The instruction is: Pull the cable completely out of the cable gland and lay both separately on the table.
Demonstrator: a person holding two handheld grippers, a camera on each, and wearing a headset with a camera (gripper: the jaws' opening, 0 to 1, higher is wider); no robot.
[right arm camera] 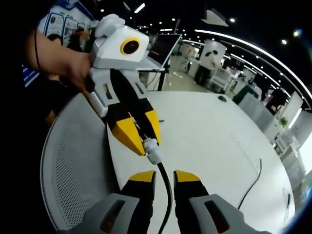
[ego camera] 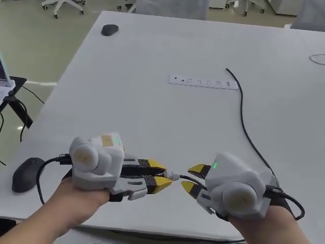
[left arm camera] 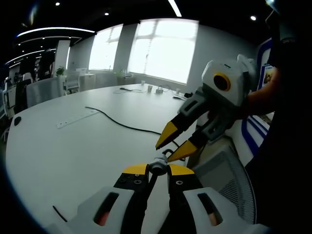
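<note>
A small grey-white cable gland [ego camera: 173, 176] is held just above the white table's [ego camera: 152, 122] front edge. My left gripper [ego camera: 166, 177] is shut on it. In the left gripper view the gland [left arm camera: 157, 165] sits between my yellow fingertips. A thin black cable [ego camera: 184, 178] leaves the gland toward my right gripper [ego camera: 193, 178], whose jaws stand apart on either side of it. In the right gripper view the cable [right arm camera: 166, 195] runs down between my spread yellow tips, my right gripper [right arm camera: 165, 176] is open, and the left gripper [right arm camera: 145, 140] holds the gland [right arm camera: 152, 150].
A white power strip [ego camera: 203, 82] lies mid-table, and its black cord [ego camera: 244, 122] trails toward the right front. One dark mouse [ego camera: 109, 30] sits at the far left corner and another [ego camera: 25, 174] at the near left edge. A grey mesh chair [right arm camera: 73, 161] is below the hands.
</note>
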